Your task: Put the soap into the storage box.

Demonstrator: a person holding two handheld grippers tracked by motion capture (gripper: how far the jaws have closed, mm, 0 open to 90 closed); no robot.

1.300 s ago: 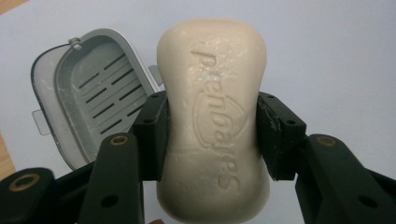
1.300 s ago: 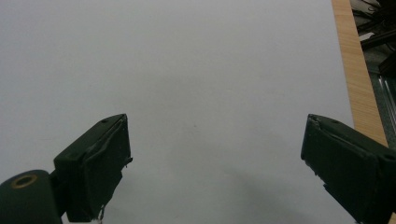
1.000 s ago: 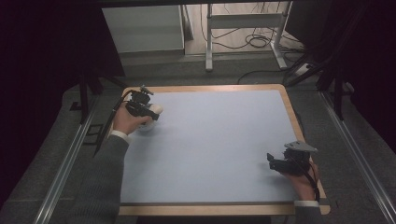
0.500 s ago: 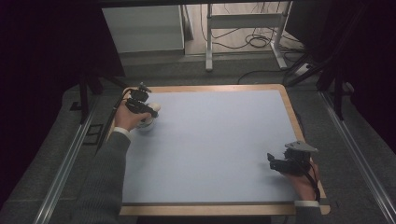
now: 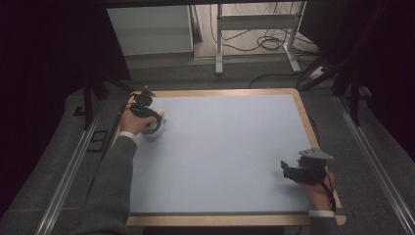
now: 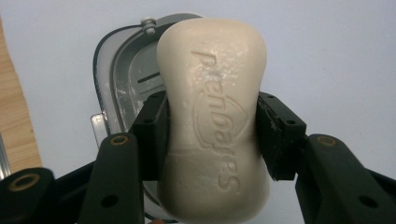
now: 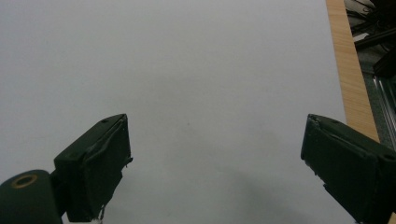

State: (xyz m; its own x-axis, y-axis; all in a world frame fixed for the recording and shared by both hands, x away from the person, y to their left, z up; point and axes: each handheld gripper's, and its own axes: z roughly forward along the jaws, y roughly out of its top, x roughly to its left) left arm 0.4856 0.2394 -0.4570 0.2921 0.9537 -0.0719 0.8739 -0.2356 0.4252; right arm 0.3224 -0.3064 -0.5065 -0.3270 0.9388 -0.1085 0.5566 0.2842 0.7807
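Soap bar [image 6: 212, 126] sits clamped in the left gripper [image 6: 212, 135] above the dish [image 6: 123, 88] at frame left. Lower it level, centred on the dish. The right gripper [image 7: 215, 163] idles, jaws apart.

wood-edged table [image 5: 303, 115], pale blue mat [image 5: 230, 152], soap dish [image 6: 122, 79]

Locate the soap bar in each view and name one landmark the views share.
High view: the soap is at the table's far left, at the left gripper.
Left gripper view: centre, clamped between the jaws, over a grey dish.
Right gripper view: not in it.
Shared landmark: the table's wooden edge around the blue top.
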